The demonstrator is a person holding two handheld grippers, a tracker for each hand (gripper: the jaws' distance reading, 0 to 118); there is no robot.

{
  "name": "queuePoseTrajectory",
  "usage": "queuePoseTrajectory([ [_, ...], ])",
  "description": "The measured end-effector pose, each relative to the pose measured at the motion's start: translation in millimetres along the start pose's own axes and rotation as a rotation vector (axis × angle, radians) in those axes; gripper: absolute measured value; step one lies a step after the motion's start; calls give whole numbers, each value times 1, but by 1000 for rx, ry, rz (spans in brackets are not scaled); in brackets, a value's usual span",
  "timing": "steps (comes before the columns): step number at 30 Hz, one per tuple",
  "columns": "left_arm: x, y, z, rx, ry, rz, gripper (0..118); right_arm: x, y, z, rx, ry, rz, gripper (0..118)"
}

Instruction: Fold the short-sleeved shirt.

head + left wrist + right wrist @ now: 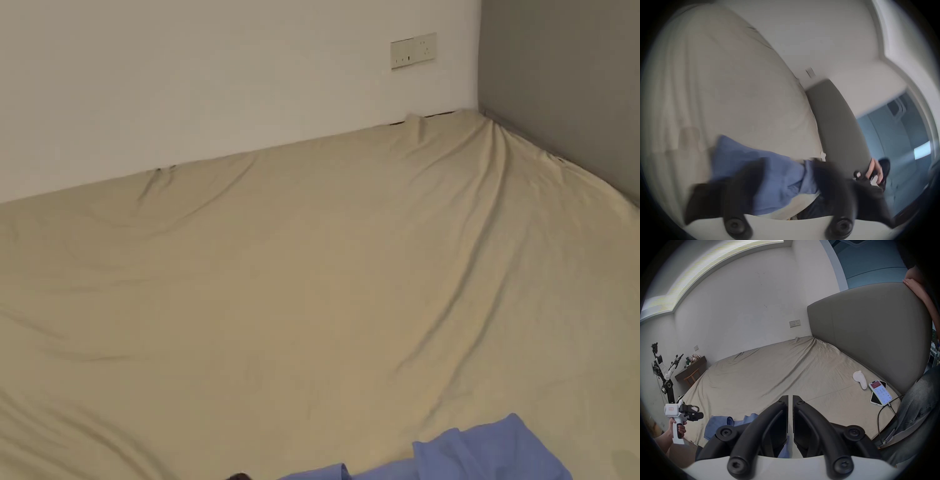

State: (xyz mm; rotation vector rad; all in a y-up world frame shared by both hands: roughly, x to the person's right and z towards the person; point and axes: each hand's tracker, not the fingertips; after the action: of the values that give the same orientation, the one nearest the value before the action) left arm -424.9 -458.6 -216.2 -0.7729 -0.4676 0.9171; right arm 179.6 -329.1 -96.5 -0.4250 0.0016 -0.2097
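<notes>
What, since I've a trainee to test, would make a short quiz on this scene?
1. True or false: the shirt lies at the near edge of the bed.
2. What lies by the headboard? A phones; B a book; C a cup.
3. Fill in: the right tool has its jaws nearly ___.
Key: 1 true; 2 A; 3 shut.

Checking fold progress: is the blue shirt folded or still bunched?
Bunched, not folded: the blue fabric shirt lies in rumpled heaps at the near edge of the beige bed sheet, no flat neat layers.
</notes>
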Motion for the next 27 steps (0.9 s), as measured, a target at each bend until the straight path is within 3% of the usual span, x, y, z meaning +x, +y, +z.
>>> queuePoseTrajectory([
  [1,-17,8,8,0,44,42,116,1,-1,-3,-4,8,0,7],
  [5,-79,20,28,44,114,219,118,-9,-2,-9,-22,24,26,7],
  [9,-124,10,6,-112,21,402,118,-19,0,-12,-35,27,55,7],
  [12,-123,-5,-19,-169,-151,376,117,-24,3,-12,-38,26,74,7],
  [16,-106,-15,-53,-257,-191,322,116,-34,8,-12,-36,35,79,7],
  [17,-102,-13,-57,-296,-217,311,107,-37,9,-12,-33,36,80,7],
  [18,-99,-15,-64,-326,-172,325,90,-39,9,-12,-30,38,84,7],
  [19,-93,-16,-66,-335,-94,294,62,-41,10,-12,-28,40,90,7],
  [20,-89,-15,-67,-334,-13,235,19,-42,10,-12,-27,41,96,7],
  [22,-74,-20,-59,-285,96,219,16,-43,11,-11,-24,46,103,7],
  [24,-74,-21,-46,-270,29,283,15,-43,11,-10,-19,48,107,7],
  [27,-75,-13,-21,-232,110,294,13,-45,14,-9,-12,49,98,7],
])
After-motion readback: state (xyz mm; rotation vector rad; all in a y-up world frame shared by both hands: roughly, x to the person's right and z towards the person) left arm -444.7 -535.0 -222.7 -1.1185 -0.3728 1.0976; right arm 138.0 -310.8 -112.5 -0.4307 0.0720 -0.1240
